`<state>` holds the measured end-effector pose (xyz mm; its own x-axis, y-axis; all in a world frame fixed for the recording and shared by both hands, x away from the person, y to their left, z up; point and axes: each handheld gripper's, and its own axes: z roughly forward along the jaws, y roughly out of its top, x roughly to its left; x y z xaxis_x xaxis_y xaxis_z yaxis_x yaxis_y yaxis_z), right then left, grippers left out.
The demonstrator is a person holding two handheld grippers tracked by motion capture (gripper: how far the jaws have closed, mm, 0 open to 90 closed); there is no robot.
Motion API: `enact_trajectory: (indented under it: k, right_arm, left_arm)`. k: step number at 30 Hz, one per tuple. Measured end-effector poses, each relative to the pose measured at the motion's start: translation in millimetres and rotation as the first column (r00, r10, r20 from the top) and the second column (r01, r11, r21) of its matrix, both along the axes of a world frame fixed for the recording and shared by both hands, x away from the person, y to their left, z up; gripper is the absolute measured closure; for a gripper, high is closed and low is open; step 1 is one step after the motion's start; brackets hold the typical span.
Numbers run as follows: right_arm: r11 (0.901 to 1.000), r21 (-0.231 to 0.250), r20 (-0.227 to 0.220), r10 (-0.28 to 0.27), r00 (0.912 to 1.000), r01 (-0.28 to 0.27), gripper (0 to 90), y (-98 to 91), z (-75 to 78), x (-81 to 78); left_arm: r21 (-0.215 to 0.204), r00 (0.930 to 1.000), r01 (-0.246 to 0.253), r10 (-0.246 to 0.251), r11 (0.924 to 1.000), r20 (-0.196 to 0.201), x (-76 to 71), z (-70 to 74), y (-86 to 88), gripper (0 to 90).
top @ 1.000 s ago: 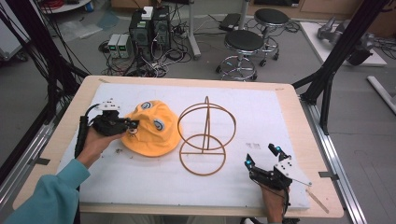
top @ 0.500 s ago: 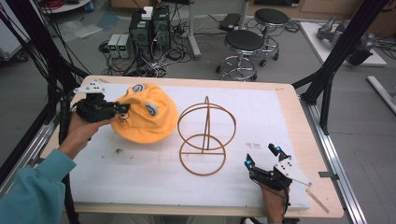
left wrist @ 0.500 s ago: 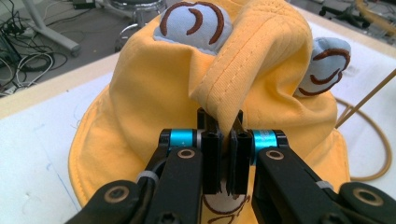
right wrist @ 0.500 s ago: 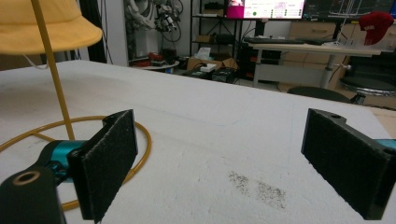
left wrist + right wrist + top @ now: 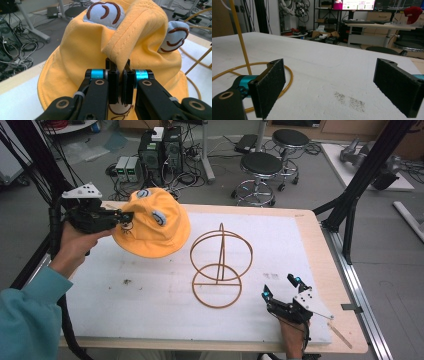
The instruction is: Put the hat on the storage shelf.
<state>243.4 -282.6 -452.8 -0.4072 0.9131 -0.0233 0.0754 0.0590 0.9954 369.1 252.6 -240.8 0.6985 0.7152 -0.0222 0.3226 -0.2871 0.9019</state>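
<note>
Hat: soft, light cloth, sags when lifted.
Hold: left gripper fingers clenched on a brim fold.
Right gripper: fingers spread, nothing between.

No writing can be read anywhere; the far monitor seems too blurred.

Beyond your desk's far edge stand two round black stools and grey computer boxes.
</note>
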Motion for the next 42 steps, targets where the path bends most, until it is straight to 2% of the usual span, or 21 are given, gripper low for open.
enact_trajectory:
  k: [4,10,16,22,28,34,42]
  right_arm:
    - [1.0,0.0,-0.001,0.001,1.0,-0.001,9.5,0.1,0.0,0.0]
    - [1.0,0.001,0.0,0.0,1.0,0.0,9.5,0.0,-0.1,0.0]
    - [1.0,0.0,0.001,0.0,1.0,0.0,9.5,-0.2,0.0,0.2]
    - [1.0,0.004,0.0,0.0,1.0,0.0,9.5,-0.1,0.0,0.2]
    - [1.0,0.004,0.003,0.001,1.0,-0.001,9.5,-0.3,0.1,0.4]
    - [1.0,0.005,0.003,-0.001,1.0,0.001,9.5,-0.6,0.0,0.4]
    - [1.0,0.004,0.003,0.001,1.0,-0.001,9.5,-0.7,0.1,0.4]
  left_arm:
    - [0.008,0.9999,-0.002,0.002,1.0,0.013,-0.9,14.5,-3.7,86.3]
    - [-0.006,0.9997,-0.01,0.01,0.9999,0.023,-2.1,28.2,-8.9,86.3]
    - [-0.012,0.9992,0.026,-0.026,0.9996,0.029,-3.5,38.0,-18.7,86.4]
    - [-0.036,0.9979,0.047,-0.045,0.9983,0.046,-5.2,52.1,-28.5,86.3]
    - [-0.036,0.9929,0.102,-0.1,0.9941,0.065,-11.5,65.2,-47.5,86.3]
    - [-0.057,0.9849,0.163,-0.159,0.985,0.07,-18.3,67.0,-66.6,86.3]
    - [-0.05,0.9762,0.21,-0.207,0.9764,0.066,-20.3,67.7,-87.0,86.3]
